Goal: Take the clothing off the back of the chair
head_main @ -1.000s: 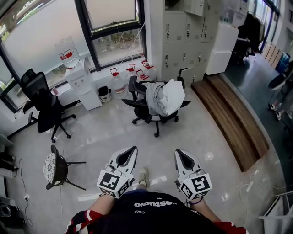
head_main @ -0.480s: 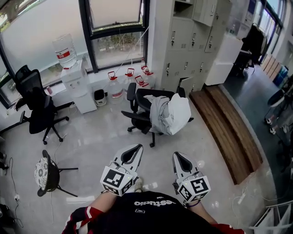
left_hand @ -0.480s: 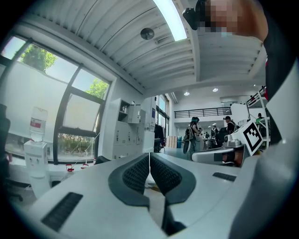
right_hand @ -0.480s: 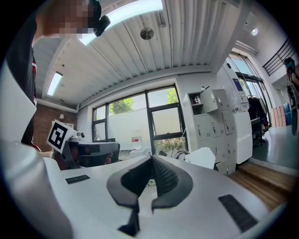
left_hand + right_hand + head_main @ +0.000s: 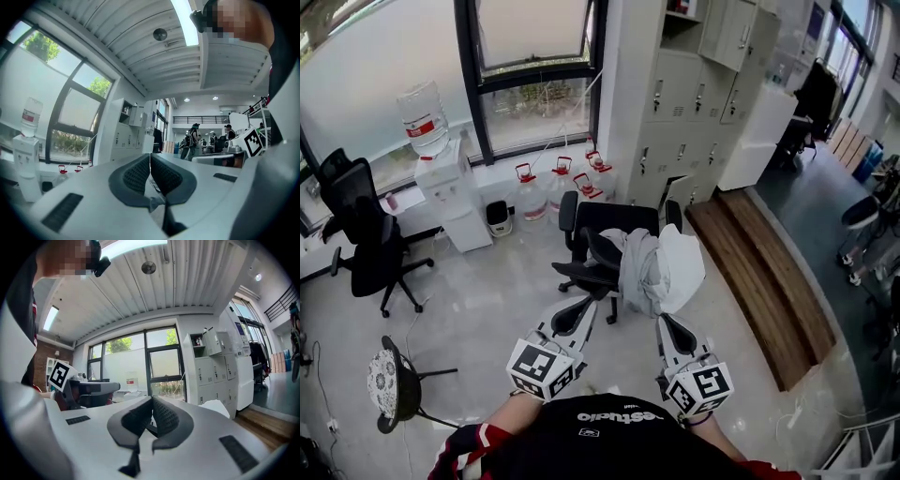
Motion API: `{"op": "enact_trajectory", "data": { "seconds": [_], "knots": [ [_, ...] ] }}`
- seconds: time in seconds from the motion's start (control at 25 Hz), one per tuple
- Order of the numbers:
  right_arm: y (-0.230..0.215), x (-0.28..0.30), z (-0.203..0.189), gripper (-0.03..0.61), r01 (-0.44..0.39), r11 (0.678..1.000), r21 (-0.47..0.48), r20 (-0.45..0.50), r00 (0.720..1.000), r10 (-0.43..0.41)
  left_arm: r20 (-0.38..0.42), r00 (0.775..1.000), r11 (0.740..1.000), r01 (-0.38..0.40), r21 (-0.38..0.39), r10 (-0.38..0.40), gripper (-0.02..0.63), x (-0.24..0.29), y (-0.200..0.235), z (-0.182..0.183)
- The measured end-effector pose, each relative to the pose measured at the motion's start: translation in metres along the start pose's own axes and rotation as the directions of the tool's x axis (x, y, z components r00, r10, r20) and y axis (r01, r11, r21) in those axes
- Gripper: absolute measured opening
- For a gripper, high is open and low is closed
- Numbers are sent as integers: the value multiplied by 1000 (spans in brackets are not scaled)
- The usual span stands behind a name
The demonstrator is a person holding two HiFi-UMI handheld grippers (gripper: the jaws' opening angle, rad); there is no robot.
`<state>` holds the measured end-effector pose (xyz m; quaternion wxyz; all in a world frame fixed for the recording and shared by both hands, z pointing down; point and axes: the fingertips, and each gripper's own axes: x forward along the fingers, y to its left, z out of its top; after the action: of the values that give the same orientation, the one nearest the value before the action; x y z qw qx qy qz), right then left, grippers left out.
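Clothing — pale, probably soft and light — hangs bunched over the top edge of the black chair back, likely best pinched at its upper fold; left gripper and right gripper are closed, empty.

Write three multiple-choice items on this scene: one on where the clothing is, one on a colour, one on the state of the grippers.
1. Where is the clothing?
A) on the water dispenser
B) draped over the office chair
C) on the floor

2. What colour is that chair?
A) black
B) red
C) white

3. How do the jaws of the left gripper and right gripper stand?
A) both wide open
B) both shut, empty
C) both shut on the clothing

Answers: 1 B, the pale garment hangs on the chair. 2 A, its back and arms are black. 3 B, each gripper view shows the pads together with nothing between them.
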<state>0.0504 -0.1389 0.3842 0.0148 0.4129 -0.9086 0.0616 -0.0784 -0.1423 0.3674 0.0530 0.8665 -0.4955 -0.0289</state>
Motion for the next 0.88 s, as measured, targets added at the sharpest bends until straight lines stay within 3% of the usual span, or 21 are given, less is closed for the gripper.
{"op": "enact_trajectory", "data": {
  "seconds": [0.24, 0.48, 0.88],
  "knots": [
    [-11, 32, 4, 2, 26, 1000, -7, 2, 1000, -26, -1, 1000, 1000, 14, -16, -14, 26, 24, 35, 0],
    [-39, 44, 2, 2, 46, 999, 10, -23, 999, -46, -13, 1000, 999, 25, -44, -26, 26, 49, 39, -4],
    [-75, 76, 10, 2, -37, 999, -6, -11, 999, 37, -18, 1000, 999, -26, -26, 25, 26, 87, 47, -1]
  ]
}}
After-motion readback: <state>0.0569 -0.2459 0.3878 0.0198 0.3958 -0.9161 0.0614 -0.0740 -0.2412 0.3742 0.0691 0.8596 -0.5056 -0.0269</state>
